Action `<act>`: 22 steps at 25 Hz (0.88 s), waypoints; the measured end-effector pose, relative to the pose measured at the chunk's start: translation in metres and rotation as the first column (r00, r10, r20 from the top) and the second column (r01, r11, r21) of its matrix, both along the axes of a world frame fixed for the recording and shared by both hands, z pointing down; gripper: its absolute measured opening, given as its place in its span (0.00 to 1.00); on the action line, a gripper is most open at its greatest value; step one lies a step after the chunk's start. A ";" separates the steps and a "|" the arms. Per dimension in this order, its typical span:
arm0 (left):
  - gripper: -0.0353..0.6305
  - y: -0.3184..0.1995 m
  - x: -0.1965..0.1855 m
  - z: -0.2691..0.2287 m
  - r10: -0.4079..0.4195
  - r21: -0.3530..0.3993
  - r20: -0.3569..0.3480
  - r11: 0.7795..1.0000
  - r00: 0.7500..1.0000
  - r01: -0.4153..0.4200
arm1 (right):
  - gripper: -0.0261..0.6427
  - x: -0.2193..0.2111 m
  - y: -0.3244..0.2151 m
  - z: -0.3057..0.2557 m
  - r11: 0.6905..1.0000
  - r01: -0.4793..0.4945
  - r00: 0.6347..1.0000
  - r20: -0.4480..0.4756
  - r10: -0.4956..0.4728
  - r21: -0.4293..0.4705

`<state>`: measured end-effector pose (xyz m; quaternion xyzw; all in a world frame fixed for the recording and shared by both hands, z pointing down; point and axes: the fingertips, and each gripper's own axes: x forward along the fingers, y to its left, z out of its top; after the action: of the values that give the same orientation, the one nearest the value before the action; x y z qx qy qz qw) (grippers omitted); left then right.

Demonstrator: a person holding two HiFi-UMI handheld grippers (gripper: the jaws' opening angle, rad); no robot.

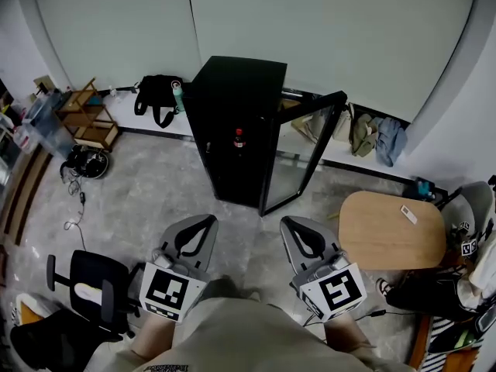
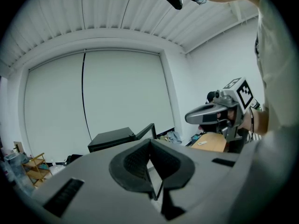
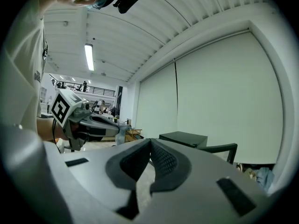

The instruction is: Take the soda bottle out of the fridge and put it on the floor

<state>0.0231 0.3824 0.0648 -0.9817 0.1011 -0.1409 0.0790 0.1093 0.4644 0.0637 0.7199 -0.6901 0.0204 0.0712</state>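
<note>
As I look down through the head view, the red-labelled soda bottle (image 1: 239, 139) stands upright inside the black, open-doored fridge (image 1: 232, 84). It is at twelve o'clock and well apart from both grippers. I judge the left gripper (image 1: 208, 222) slightly nearer than the right gripper (image 1: 290, 223). Left gripper view: jaws pressed together, empty. Right gripper view: likewise closed on nothing.

Soda bottle (image 1: 239, 139) inside black fridge (image 1: 232, 91), door (image 1: 306, 149) ajar
</note>
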 end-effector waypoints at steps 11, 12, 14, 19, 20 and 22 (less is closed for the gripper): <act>0.06 -0.007 0.013 0.007 -0.010 -0.004 -0.003 1.000 1.000 0.010 | 0.03 0.012 -0.012 0.016 1.000 0.030 0.995 0.095 -0.029 -0.001; 0.06 -0.010 0.014 0.007 -0.011 -0.007 -0.004 1.000 1.000 0.011 | 0.03 0.012 -0.015 0.016 0.999 0.033 0.995 0.092 -0.032 -0.005; 0.06 -0.016 0.016 0.008 -0.015 -0.017 -0.011 1.000 1.000 0.015 | 0.03 0.013 -0.022 0.018 0.999 0.041 0.996 0.085 -0.040 -0.011; 0.06 -0.035 0.020 0.009 -0.026 -0.020 -0.016 0.999 1.000 0.025 | 0.03 0.017 -0.044 0.022 0.998 0.054 0.996 0.074 -0.051 -0.028; 0.06 -0.041 0.021 0.010 -0.027 -0.019 -0.012 0.999 1.000 0.027 | 0.03 0.018 -0.050 0.023 0.998 0.057 0.996 0.072 -0.054 -0.033; 0.06 -0.054 0.023 0.011 -0.032 -0.022 -0.009 0.999 0.999 0.032 | 0.03 0.020 -0.062 0.025 0.997 0.063 0.996 0.069 -0.060 -0.043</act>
<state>0.0462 0.3282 0.0761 -0.9814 0.1157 -0.1389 0.0653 0.1291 0.4019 0.0886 0.6955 -0.7133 0.0580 0.0644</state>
